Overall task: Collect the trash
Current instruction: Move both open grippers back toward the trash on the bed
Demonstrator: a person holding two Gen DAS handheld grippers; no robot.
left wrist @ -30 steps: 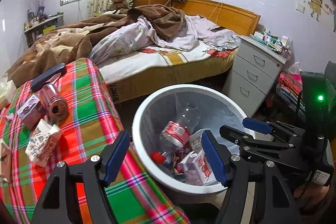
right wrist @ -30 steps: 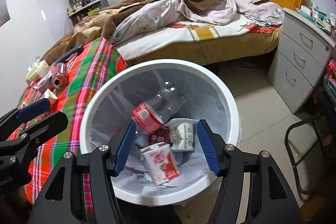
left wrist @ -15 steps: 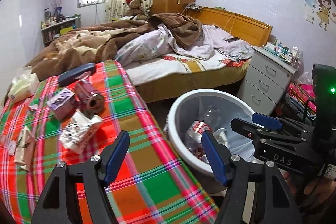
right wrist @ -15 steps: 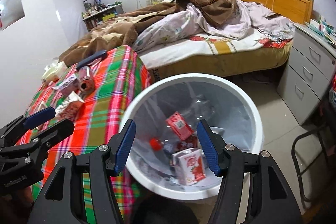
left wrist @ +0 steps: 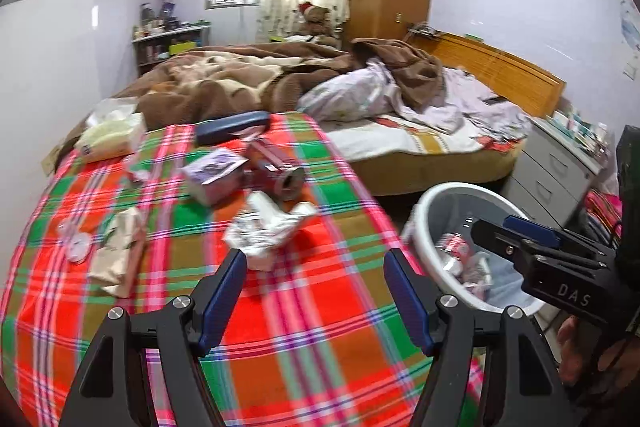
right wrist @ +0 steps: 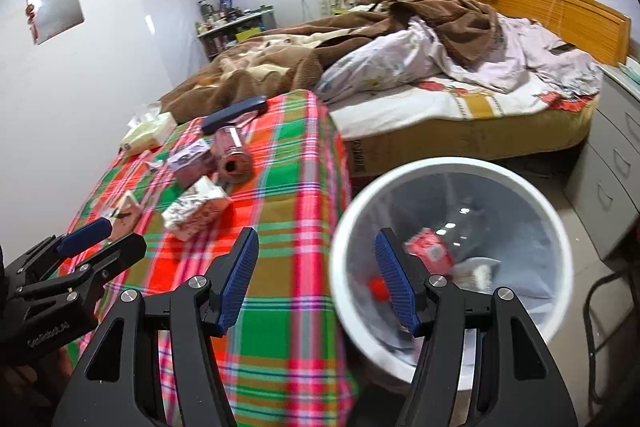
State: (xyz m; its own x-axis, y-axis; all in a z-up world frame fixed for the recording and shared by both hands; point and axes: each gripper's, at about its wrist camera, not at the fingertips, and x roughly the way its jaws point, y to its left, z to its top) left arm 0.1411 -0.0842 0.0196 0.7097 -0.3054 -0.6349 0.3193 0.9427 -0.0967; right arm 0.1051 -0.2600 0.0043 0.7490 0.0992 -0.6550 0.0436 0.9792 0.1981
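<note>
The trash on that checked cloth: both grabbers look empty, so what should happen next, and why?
Probably ease the left gripper forward and down onto the crumpled carton. Its jaws are open with nothing between them, and that carton lies closest ahead on the plaid cloth, with the white bin just beside the table.

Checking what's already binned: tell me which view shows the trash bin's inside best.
The right wrist view: the trash bin shows its whole rim and contents. In the left wrist view the right gripper hides part of it.
</note>
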